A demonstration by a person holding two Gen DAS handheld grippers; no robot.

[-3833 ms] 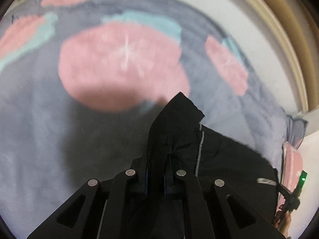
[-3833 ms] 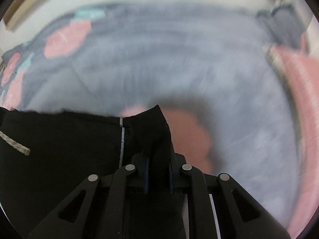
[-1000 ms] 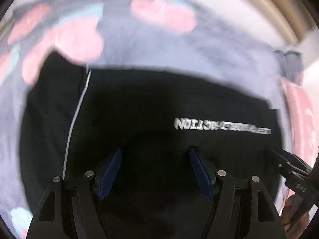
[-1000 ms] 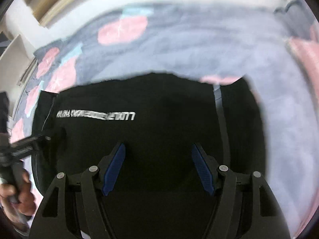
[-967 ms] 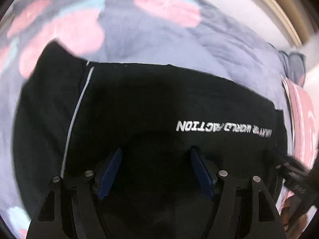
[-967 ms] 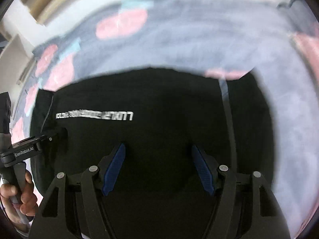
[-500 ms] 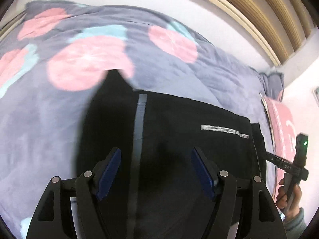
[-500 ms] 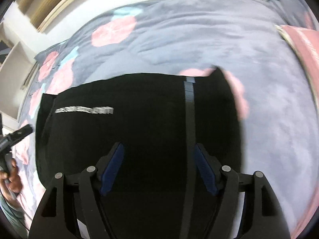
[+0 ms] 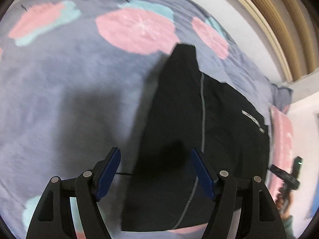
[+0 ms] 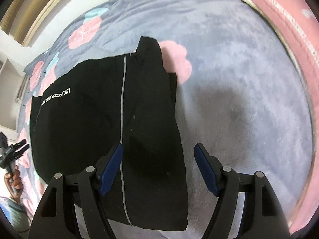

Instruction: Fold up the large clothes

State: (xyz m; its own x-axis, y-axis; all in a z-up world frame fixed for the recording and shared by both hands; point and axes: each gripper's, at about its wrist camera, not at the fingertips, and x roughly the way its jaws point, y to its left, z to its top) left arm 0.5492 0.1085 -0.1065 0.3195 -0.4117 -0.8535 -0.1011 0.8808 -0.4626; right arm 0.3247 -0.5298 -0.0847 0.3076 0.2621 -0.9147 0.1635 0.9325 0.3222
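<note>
A black garment [image 9: 215,123] with a thin grey stripe and white lettering lies folded flat on the bed. It also shows in the right wrist view [image 10: 95,109]. My left gripper [image 9: 156,174] is open and empty, above the garment's left end. My right gripper [image 10: 159,171] is open and empty, above the garment's right edge. Each gripper appears in the other's view: the right one at the far right [image 9: 287,181], the left one at the far left [image 10: 12,151].
The bed is covered by a grey-purple blanket [image 9: 59,83] with pink and teal fruit prints, also in the right wrist view [image 10: 239,75]. A pink pillow [image 10: 289,20] lies at the right. A white wall and wooden slats [image 9: 279,20] border the bed's far side.
Both grippers let go of the garment and opened. Over the last second they swung outward toward the garment's two ends and pulled back. The garment stays flat.
</note>
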